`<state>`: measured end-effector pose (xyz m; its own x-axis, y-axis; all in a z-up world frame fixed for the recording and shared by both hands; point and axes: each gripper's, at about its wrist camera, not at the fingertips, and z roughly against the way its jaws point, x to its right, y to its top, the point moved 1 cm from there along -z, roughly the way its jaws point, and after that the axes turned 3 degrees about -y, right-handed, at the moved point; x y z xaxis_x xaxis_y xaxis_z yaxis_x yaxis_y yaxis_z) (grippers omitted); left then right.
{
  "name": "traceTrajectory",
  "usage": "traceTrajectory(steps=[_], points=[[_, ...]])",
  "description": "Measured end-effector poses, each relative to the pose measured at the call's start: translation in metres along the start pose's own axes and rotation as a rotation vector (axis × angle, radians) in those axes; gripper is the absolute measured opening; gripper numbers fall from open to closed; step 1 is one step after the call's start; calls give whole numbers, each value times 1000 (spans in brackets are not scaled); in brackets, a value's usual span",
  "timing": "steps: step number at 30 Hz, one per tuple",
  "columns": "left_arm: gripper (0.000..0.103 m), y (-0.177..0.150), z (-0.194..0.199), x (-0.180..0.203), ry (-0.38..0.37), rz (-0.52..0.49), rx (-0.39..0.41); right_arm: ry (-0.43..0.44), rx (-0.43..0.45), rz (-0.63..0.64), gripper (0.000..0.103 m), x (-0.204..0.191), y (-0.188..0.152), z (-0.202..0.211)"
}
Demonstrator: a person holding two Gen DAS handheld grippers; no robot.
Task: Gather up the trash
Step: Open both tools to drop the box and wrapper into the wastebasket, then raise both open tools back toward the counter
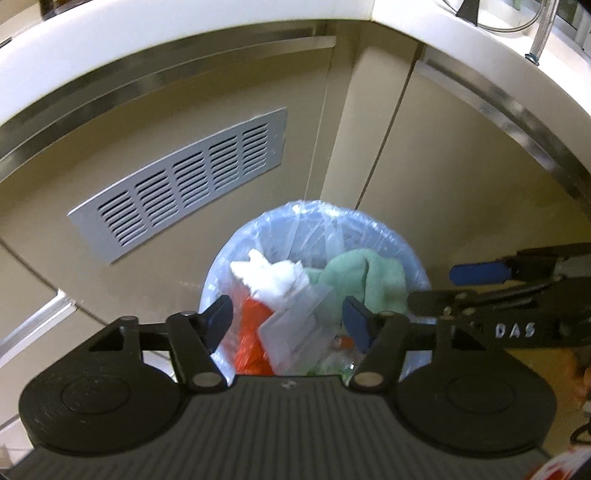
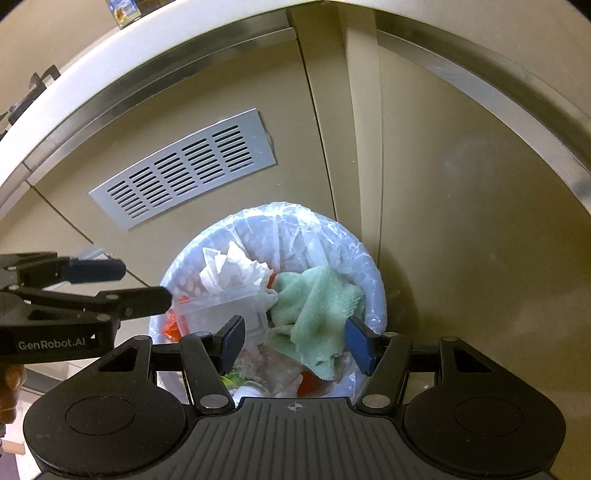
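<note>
A round bin (image 1: 236, 240) (image 2: 373, 273) with a clear plastic liner stands on the floor in a cabinet corner. In it lie crumpled white tissue (image 1: 273, 277) (image 2: 236, 269), a pale green cloth (image 1: 373, 280) (image 2: 314, 306), a clear plastic container (image 1: 295, 325) (image 2: 218, 310) and a red wrapper (image 1: 251, 332) (image 2: 171, 326). My left gripper (image 1: 287, 325) (image 2: 142, 284) hangs open above the bin's near side with nothing between its pads. Over the bin's right side, the right gripper (image 2: 295, 341) (image 1: 443, 290) is open too, and the green cloth lies below it.
Beige cabinet doors rise behind the bin, one with a grey vent grille (image 1: 184, 184) (image 2: 184, 170). A white countertop edge (image 1: 184, 26) (image 2: 147, 44) with a metal strip under it curves overhead. A hand (image 2: 9, 384) shows at the left edge.
</note>
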<state>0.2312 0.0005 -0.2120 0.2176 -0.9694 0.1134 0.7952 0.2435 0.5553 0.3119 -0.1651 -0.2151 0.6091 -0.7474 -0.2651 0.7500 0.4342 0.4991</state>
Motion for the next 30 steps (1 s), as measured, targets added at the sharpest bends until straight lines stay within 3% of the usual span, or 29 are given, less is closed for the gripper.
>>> traceTrajectory(steps=[7, 15, 17, 18, 21, 30], points=[[58, -22, 2, 6, -2, -15, -43, 8, -16, 7, 60, 1, -4, 4], [58, -42, -28, 21, 27, -73, -76, 7, -26, 4, 60, 4, -6, 3], [46, -45, -40, 23, 37, -101, -96, 9, -27, 1, 60, 5, -5, 3], [35, -47, -46, 24, 44, -111, -111, 8, -28, -1, 60, 6, -5, 2], [23, -50, -65, 22, 61, -121, -143, 6, -32, -3, 60, 8, -5, 1], [19, -45, -81, 18, 50, -84, -152, -8, -33, -19, 60, 13, -5, -12]])
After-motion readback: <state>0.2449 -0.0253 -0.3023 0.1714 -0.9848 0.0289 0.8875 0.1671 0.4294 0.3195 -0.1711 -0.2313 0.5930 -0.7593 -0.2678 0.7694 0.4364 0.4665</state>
